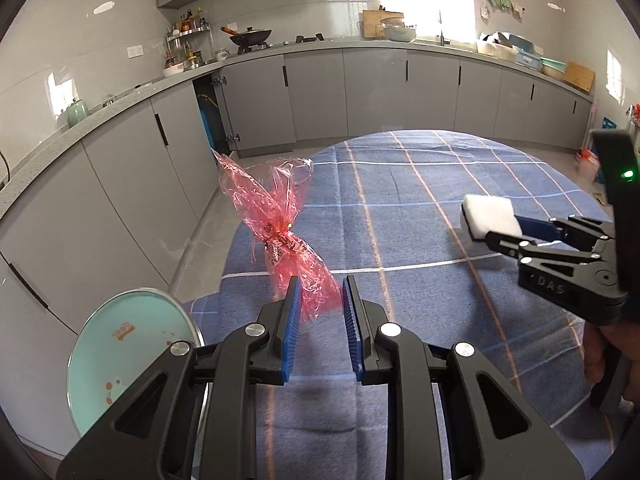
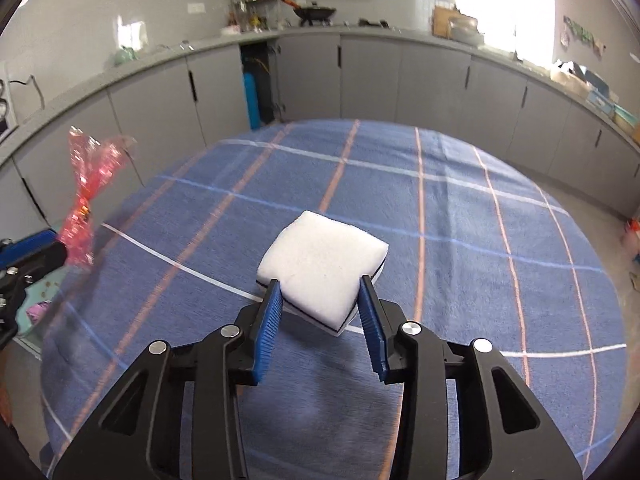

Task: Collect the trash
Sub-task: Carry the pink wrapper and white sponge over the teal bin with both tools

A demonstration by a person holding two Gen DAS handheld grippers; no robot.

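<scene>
A wrapper (image 1: 280,236) sits in the left claw (image 1: 320,300) above the worktop's (image 1: 440,208) left edge; a sponge (image 2: 322,268) sits in the right claw (image 2: 320,300); cabinets (image 1: 376,92) stand far behind.

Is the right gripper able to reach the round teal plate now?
Probably not freely: the right gripper already holds a white sponge, and the round teal plate lies beyond the left gripper.

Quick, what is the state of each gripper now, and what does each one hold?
Left gripper: closed on the red wrapper, lifted off the cloth.
Right gripper: closed on the white sponge.
</scene>
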